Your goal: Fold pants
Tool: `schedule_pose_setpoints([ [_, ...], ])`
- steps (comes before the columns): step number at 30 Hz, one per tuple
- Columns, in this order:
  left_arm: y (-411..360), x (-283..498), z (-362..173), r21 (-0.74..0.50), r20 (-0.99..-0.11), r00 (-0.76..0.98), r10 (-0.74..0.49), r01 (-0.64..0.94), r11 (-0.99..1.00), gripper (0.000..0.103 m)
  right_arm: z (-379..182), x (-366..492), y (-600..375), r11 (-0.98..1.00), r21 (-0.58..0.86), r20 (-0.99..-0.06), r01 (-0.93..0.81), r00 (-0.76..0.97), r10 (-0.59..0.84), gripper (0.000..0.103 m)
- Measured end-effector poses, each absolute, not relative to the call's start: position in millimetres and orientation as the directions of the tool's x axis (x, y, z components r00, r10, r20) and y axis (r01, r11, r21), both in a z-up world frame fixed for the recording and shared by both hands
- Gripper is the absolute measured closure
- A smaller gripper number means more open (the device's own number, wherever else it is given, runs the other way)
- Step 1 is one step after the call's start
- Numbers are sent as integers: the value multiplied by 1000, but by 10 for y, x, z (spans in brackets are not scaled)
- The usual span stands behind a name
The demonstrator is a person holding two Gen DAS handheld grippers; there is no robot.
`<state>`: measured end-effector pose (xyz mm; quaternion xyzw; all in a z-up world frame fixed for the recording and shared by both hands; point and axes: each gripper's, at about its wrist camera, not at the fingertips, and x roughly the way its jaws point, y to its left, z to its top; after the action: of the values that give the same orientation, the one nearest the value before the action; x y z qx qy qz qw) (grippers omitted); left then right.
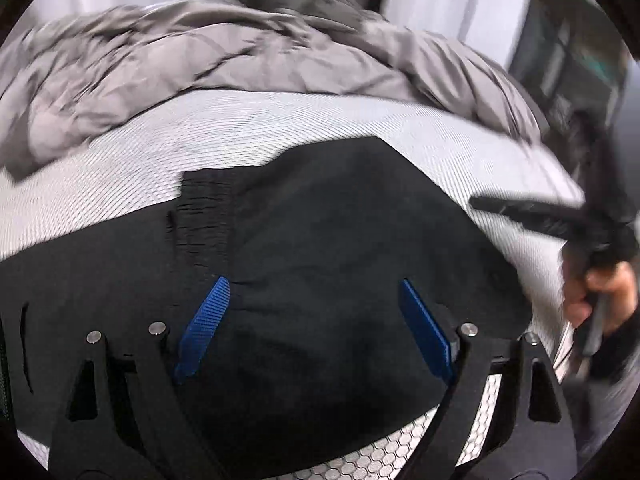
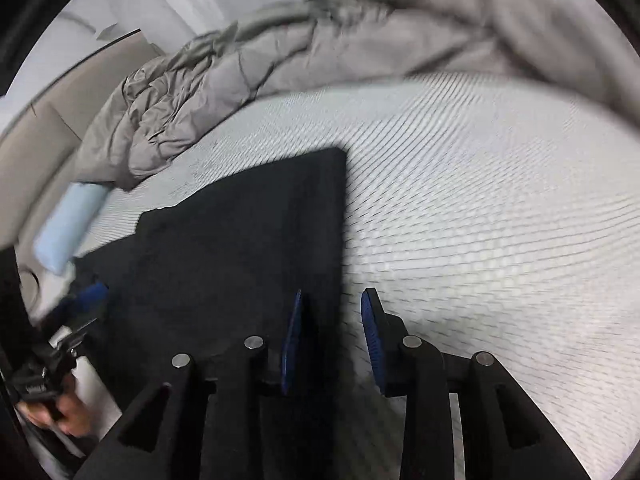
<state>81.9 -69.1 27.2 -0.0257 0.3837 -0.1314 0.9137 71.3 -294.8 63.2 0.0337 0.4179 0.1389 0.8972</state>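
You are holding both grippers over black pants (image 1: 320, 240) lying flat on a white mattress (image 1: 280, 120), with a rumpled grey duvet (image 1: 200, 52) heaped along the far side. The left gripper (image 1: 316, 292) is hovering above the cloth with its blue pads spread wide and nothing between them; the elastic waistband (image 1: 204, 220) is lying just ahead of its left pad. The right gripper (image 2: 332, 308) is standing at the pants' right edge (image 2: 344, 216), its jaws only narrowly parted: the left pad is showing against the black cloth, the right pad against the mattress, and no fabric is pinched between them. In the right wrist view, a pale blue object (image 2: 68, 224) is lying at the mattress's far left edge, beyond your left hand (image 2: 68, 412). In the left wrist view, your right hand (image 1: 600, 288) is blurring at the frame's right side.
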Motion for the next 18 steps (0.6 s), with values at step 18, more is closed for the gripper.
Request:
schedule_pose_setpoints([
  [18, -749, 440, -62, -12, -798, 543, -263, 421, 907, 17, 346, 21, -2665, 892, -66, -827, -447, 525, 202, 66],
])
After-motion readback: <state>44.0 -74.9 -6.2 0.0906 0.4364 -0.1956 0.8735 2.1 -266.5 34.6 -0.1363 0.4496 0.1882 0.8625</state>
